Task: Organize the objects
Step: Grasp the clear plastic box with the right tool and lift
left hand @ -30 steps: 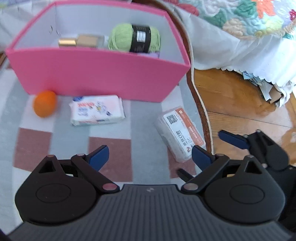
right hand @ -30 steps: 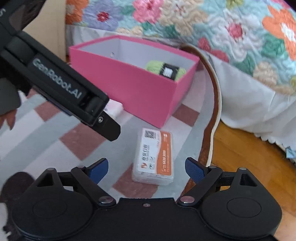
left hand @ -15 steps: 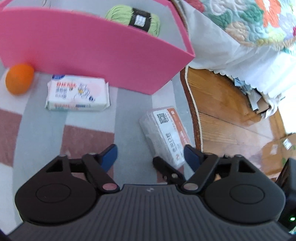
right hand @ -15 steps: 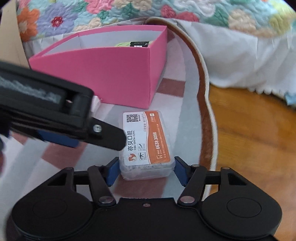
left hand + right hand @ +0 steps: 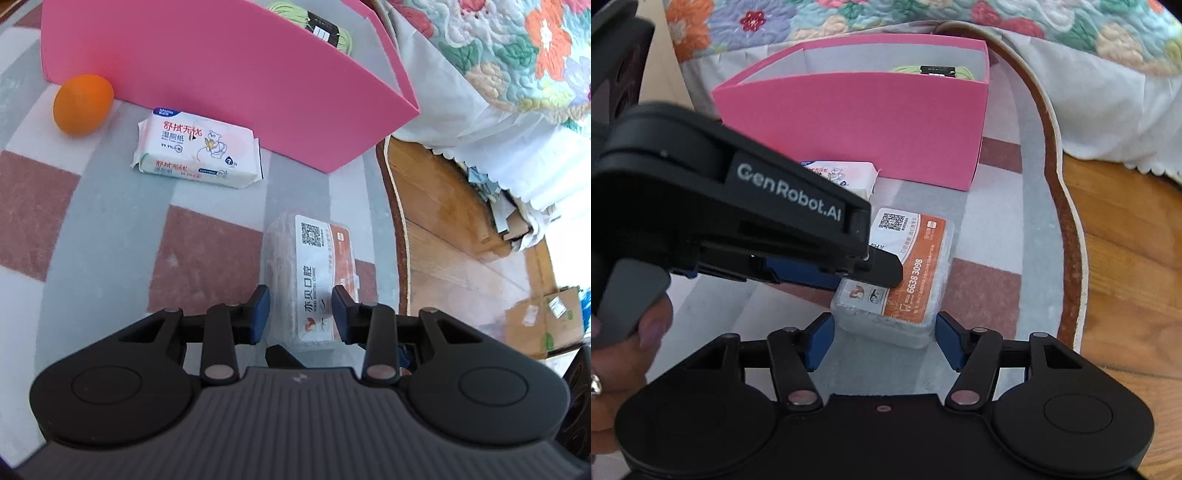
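The clear plastic box with an orange and white label lies flat on the checked rug, in front of the pink bin. The left gripper has its jaws closing around the box's near end. The right gripper stands with jaws part open on either side of that end, pads just off it. Wipes and an orange lie by the bin.
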Demonstrator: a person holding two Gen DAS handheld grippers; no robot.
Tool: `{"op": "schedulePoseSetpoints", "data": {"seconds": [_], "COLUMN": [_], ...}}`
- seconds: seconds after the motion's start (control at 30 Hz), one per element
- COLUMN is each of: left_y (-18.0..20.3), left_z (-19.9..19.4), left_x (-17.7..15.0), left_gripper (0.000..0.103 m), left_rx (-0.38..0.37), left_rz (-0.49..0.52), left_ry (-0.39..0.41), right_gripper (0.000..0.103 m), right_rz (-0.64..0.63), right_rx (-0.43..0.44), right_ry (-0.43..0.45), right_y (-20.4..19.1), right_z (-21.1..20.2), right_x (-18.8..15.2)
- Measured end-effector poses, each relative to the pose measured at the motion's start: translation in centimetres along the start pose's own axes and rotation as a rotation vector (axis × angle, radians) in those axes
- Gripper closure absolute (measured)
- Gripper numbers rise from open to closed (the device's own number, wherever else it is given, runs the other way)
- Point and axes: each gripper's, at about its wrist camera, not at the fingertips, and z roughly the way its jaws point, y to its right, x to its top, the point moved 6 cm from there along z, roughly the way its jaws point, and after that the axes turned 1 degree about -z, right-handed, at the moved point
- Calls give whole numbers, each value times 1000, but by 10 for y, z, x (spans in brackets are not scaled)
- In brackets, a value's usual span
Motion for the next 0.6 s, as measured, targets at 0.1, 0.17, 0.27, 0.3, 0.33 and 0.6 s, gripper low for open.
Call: {"op": "schedulePoseSetpoints", "data": {"seconds": [0.1, 0.17, 0.27, 0.3, 0.33, 0.6], "left_y": [-6, -6, -5, -5, -4, 6], "left_z": [3, 5, 4, 3, 2, -23], "left_x": [1, 2, 1, 0, -1, -13], "left_gripper": [63, 63, 65, 65, 65, 66], "left_rx": [-27, -39, -41, -37, -34, 7], "left_rz": [-34, -26, -5, -1, 8, 44], "left_ry": [-5, -4, -3, -1, -5, -26], "right_gripper": [32, 26, 32, 35, 35, 36], "right_rz": [-11, -21, 18, 25, 20, 39], "right_rx": [-14, -39, -28, -27, -33, 2], "right_ry": [3, -1, 32, 44, 41, 24], "right_y": [0, 0, 1, 1, 1, -6], "right_z": [5, 12, 13, 12, 10, -9], "right_x": [3, 1, 1, 2, 2, 1]}}
